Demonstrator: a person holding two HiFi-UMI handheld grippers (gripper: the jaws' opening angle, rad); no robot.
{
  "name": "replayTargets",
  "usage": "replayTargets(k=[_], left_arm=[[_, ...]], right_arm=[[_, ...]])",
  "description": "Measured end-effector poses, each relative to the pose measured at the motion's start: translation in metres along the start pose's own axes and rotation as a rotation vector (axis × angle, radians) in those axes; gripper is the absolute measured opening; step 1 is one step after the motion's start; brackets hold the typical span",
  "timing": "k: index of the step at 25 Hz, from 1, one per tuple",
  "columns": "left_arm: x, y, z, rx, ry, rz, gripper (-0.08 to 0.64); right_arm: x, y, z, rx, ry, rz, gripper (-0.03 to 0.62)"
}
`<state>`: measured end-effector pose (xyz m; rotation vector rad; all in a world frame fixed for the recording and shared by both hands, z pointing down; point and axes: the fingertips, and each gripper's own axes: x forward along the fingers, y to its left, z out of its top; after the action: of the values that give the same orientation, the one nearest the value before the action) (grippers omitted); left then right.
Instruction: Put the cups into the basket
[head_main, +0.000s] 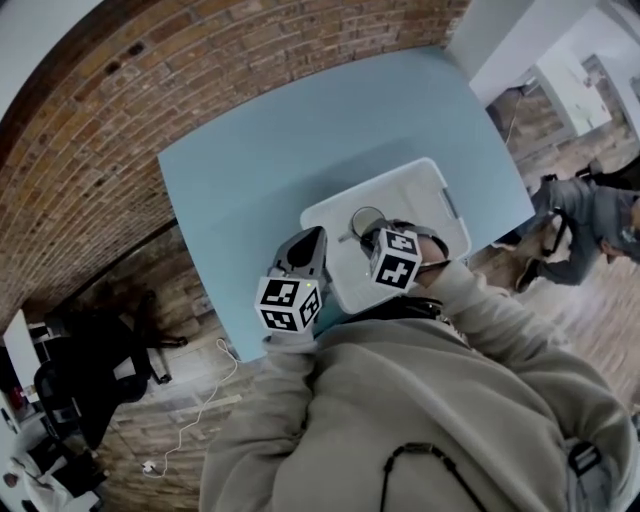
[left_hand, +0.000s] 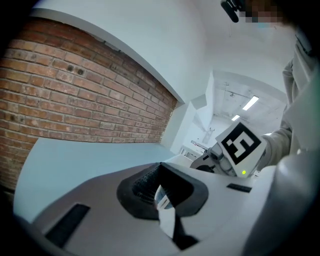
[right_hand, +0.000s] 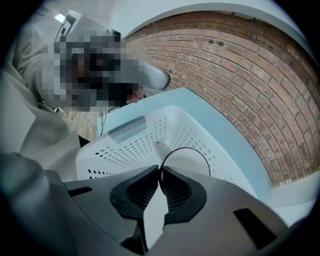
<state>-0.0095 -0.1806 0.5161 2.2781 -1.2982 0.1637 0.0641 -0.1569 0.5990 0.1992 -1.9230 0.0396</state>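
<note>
A white cup (head_main: 366, 220) with a dark rim hangs just inside the white perforated basket (head_main: 430, 180) on the light blue table (head_main: 260, 160). My right gripper (head_main: 362, 238) is shut on the cup's near rim. In the right gripper view the pads (right_hand: 172, 187) pinch the thin rim of the cup (right_hand: 192, 161), its handle pointing into the basket (right_hand: 135, 142). My left gripper (head_main: 308, 242) hovers by the basket's near left corner, its jaws together with nothing between them; in the left gripper view the left gripper (left_hand: 159, 189) points over the table.
A brick wall (head_main: 150, 70) runs behind the table's far and left edges. Black chairs (head_main: 90, 370) stand on the floor at the left, with a white cable (head_main: 200, 410) nearby. Another person (head_main: 590, 220) sits past the table's right edge.
</note>
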Motion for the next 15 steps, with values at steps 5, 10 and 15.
replayTargets(k=[5,10,15], left_arm=[[-0.013,0.012,-0.017,-0.044,0.016,0.017,-0.003],[-0.023,0.024,-0.027,-0.064,0.026,0.039,-0.003],[-0.03,0.037,-0.035,-0.078,0.031,0.058,-0.003]], right_arm=[[0.047,0.008,-0.014,0.008,0.051,0.038,0.037],[0.087,0.016,-0.029,-0.014,0.101,0.052,0.037],[0.106,0.017,-0.039,-0.015,0.121,0.048,0.037]])
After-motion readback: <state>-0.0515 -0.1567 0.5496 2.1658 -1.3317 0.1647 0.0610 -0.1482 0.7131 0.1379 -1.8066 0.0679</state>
